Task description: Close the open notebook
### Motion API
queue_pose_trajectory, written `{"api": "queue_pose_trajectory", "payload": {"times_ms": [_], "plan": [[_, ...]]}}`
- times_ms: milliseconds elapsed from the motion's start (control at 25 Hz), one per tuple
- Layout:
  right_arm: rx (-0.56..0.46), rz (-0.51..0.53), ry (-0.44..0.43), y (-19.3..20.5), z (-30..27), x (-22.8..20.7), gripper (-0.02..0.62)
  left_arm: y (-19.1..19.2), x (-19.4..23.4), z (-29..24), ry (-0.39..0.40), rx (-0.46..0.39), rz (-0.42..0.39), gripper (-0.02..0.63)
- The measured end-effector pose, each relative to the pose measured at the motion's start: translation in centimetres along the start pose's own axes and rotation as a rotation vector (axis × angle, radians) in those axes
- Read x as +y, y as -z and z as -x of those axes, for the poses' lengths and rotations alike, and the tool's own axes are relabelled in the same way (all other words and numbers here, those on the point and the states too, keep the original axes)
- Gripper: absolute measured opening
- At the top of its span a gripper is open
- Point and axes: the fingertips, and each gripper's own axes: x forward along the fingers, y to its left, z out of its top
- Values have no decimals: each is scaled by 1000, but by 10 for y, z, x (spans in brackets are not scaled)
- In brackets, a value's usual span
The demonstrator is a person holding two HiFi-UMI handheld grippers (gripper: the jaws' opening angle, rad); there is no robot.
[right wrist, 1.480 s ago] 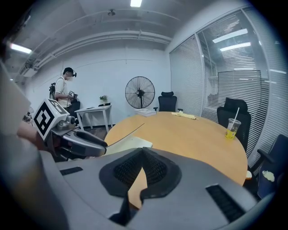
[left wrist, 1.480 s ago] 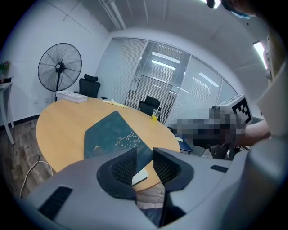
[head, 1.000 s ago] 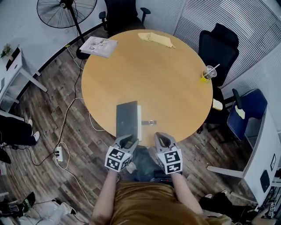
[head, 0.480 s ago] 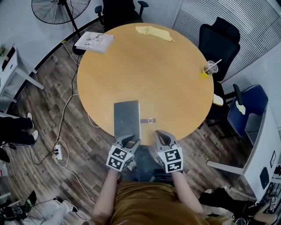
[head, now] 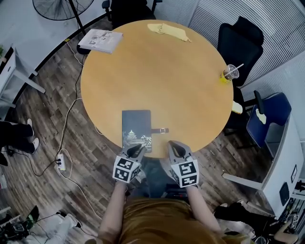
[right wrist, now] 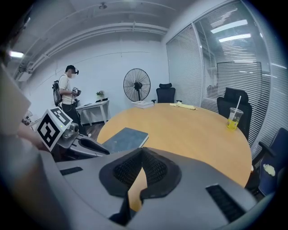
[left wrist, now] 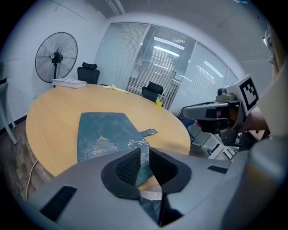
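The notebook's (head: 137, 127) near end runs under the tip of the left claw (head: 135, 149) in the head view, so I cannot tell whether its corner reaches past the rim of the worktop (head: 157, 81). The pale building drawing on its dark cover shows, but finer detail is too small to make out. The fan (head: 62, 6) is cut off at the top.

The notebook lies closed and flat at the near edge of the round worktop, its strap (head: 161, 130) lying out to the right.

The left claw's jaws are closing and stand at a narrow gap; the notebook's near edge shows through that gap, and the pads press on nothing. The right claw (head: 175, 147) has its jaws together and empty, just off the rim.

Most of the worktop is bare; a cup (head: 229, 73), a yellow cloth (head: 169, 32) and a stack of papers (head: 100, 40) lie at the far rim.
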Motion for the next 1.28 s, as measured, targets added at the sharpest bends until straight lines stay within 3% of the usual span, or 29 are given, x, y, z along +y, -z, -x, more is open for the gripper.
{"api": "queue_pose_trajectory", "payload": {"times_ms": [440, 1120, 1280], "plan": [[-23, 12, 4, -9, 2, 1, 12, 6, 3, -1, -13, 15, 48, 78], [-131, 53, -18, -42, 22, 33, 12, -59, 19, 74, -166, -215, 89, 77], [-164, 66, -25, -54, 27, 42, 12, -77, 14, 97, -183, -272, 55, 77]]}}
